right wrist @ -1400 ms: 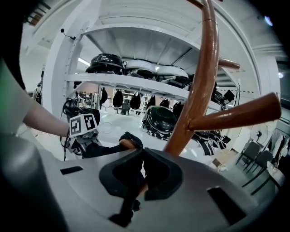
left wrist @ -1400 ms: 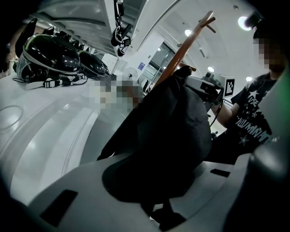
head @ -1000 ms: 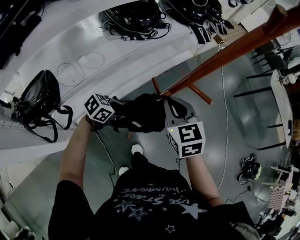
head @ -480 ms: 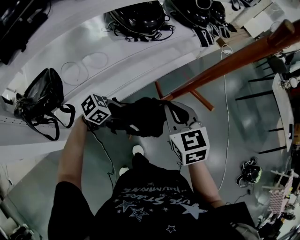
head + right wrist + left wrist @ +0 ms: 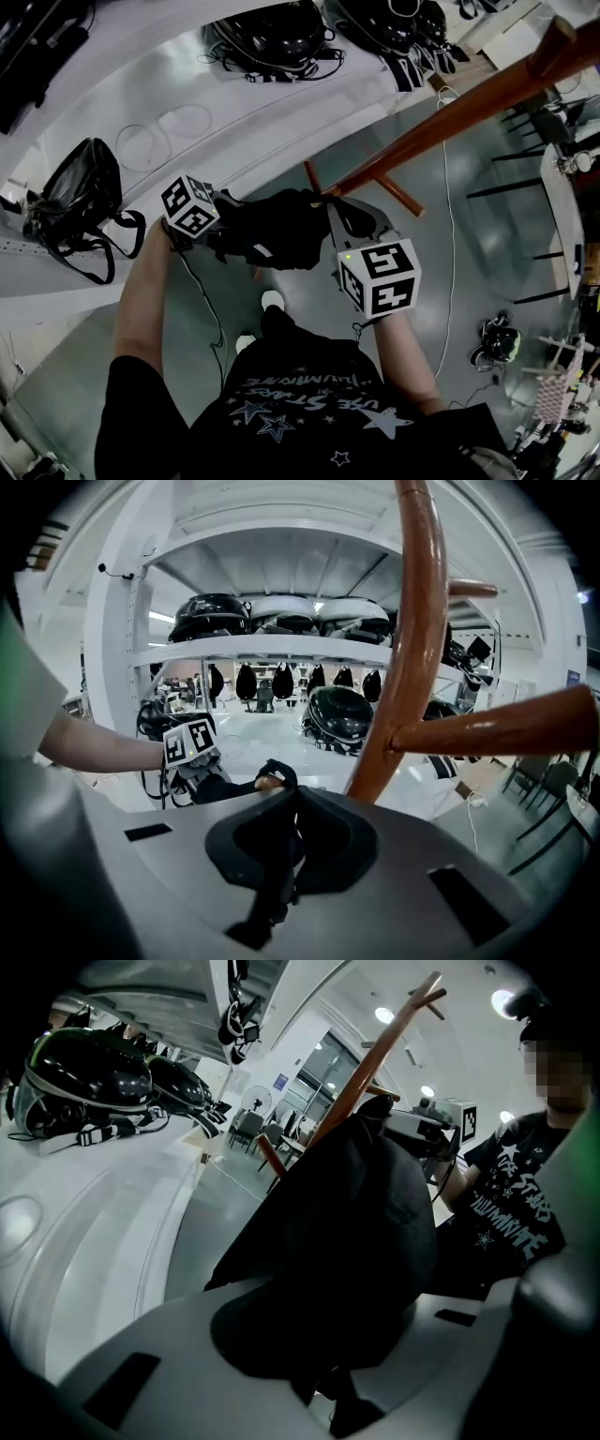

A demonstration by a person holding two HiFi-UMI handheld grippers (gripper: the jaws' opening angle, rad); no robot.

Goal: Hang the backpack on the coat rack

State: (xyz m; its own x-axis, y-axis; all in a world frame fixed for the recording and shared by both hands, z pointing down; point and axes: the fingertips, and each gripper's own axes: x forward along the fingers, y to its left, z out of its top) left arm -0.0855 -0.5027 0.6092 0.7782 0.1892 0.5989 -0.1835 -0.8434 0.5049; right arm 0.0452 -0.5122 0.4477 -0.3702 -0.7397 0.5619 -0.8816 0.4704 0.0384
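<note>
A black backpack [image 5: 281,225] hangs between my two grippers, close against the brown wooden coat rack [image 5: 450,98]. My left gripper [image 5: 228,230] is shut on the backpack's fabric [image 5: 347,1232], which fills the middle of the left gripper view. My right gripper [image 5: 278,855] is shut on a black strap [image 5: 272,841] of the backpack. The strap's loop [image 5: 272,772] sits at a small brown peg tip [image 5: 268,783]. The rack's pole [image 5: 412,658] and a side peg [image 5: 497,726] rise just beyond the right jaws. Short pegs [image 5: 398,195] stick out beside the backpack.
A white shelf unit [image 5: 141,112] holds another black bag [image 5: 80,192] at the left and several black rounded bags [image 5: 272,33] at the back. A cable [image 5: 450,234] runs over the grey floor. A table [image 5: 562,202] and chairs stand at the right.
Both hands have shifted only slightly beside the rack. The backpack stays held between them and both grips look the same.
</note>
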